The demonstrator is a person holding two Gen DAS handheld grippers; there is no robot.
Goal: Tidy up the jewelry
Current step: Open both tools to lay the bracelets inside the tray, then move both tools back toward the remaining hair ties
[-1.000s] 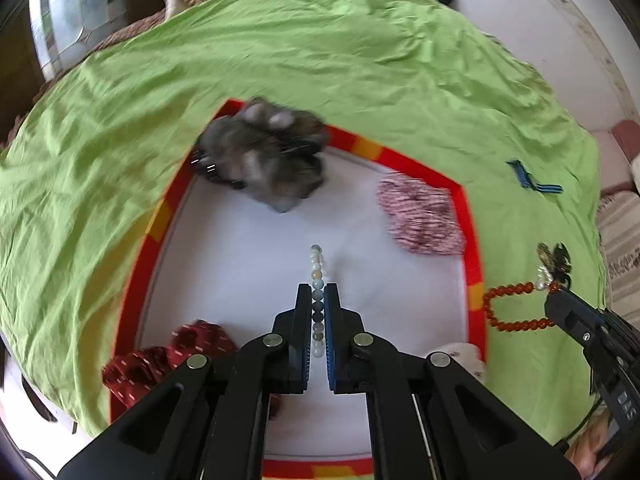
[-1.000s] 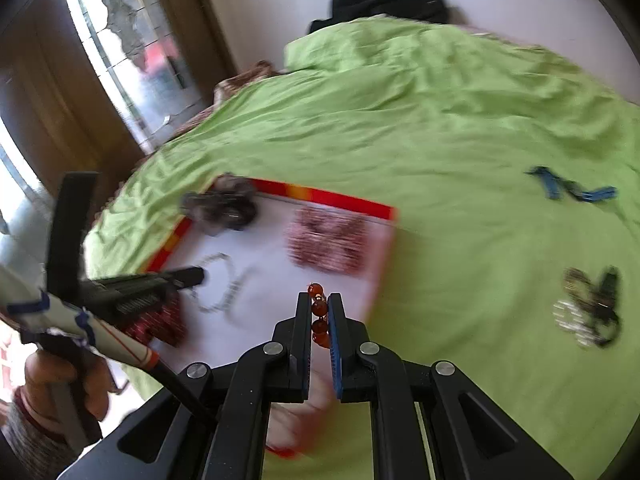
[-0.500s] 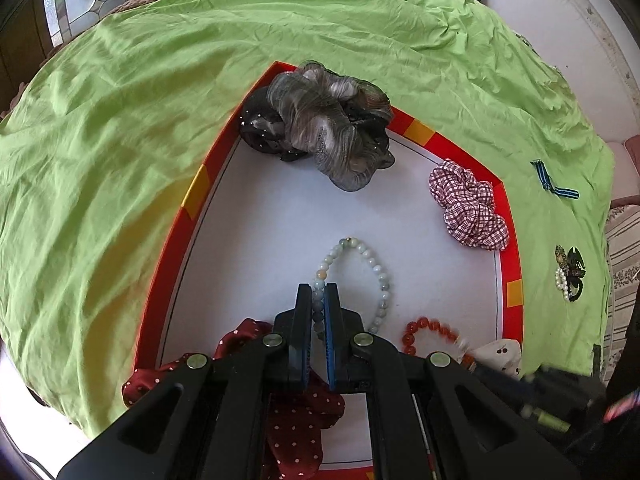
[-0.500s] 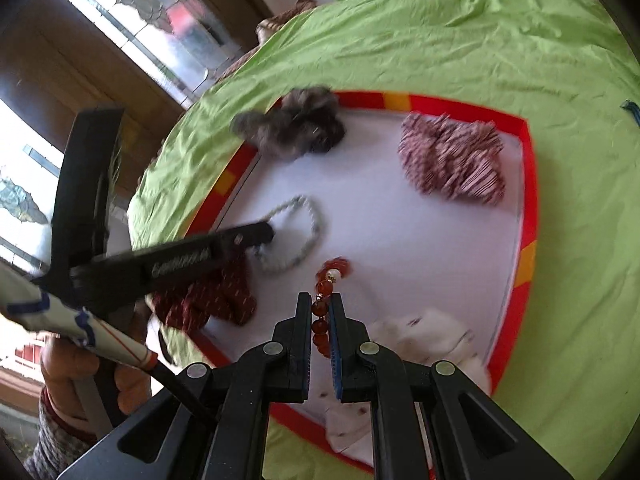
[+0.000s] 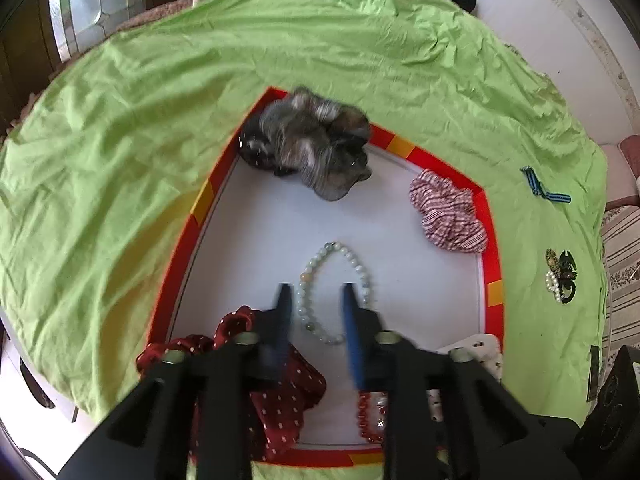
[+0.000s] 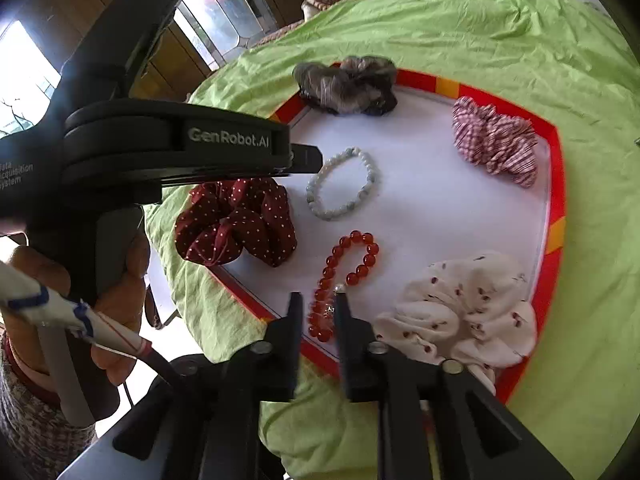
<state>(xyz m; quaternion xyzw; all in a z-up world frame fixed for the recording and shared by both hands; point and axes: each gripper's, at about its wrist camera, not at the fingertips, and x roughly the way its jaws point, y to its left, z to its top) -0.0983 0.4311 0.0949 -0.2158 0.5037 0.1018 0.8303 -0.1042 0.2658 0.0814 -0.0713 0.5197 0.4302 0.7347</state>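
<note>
Sitting on the white tray with the red and orange rim [image 6: 557,184] are two bead bracelets. The pale green bead bracelet [image 5: 334,292] lies flat in the middle of the left view, and the left gripper [image 5: 316,300] has its jaws spread wide around the near part of it, holding nothing. The red bead bracelet [image 6: 344,280] lies low in the middle of the right view, with the right gripper [image 6: 318,308] released too, its jaws on either side of the near beads.

What could go wrong? I think a jaw could catch a bead while lifting away and drag a bracelet off the tray. The red one lies close to the near rim, so it could slip over.

Soft hair ties sit on the tray too: a dark red dotted scrunchie [image 6: 236,224], a white flowered scrunchie [image 6: 460,312], a striped scrunchie [image 6: 496,140] and a grey scrunchie [image 6: 344,84]. The tray rests on a bed with a wrinkly bright green sheet [image 5: 360,60]. A window with patterned glass [image 6: 224,4] is at the upper left.
</note>
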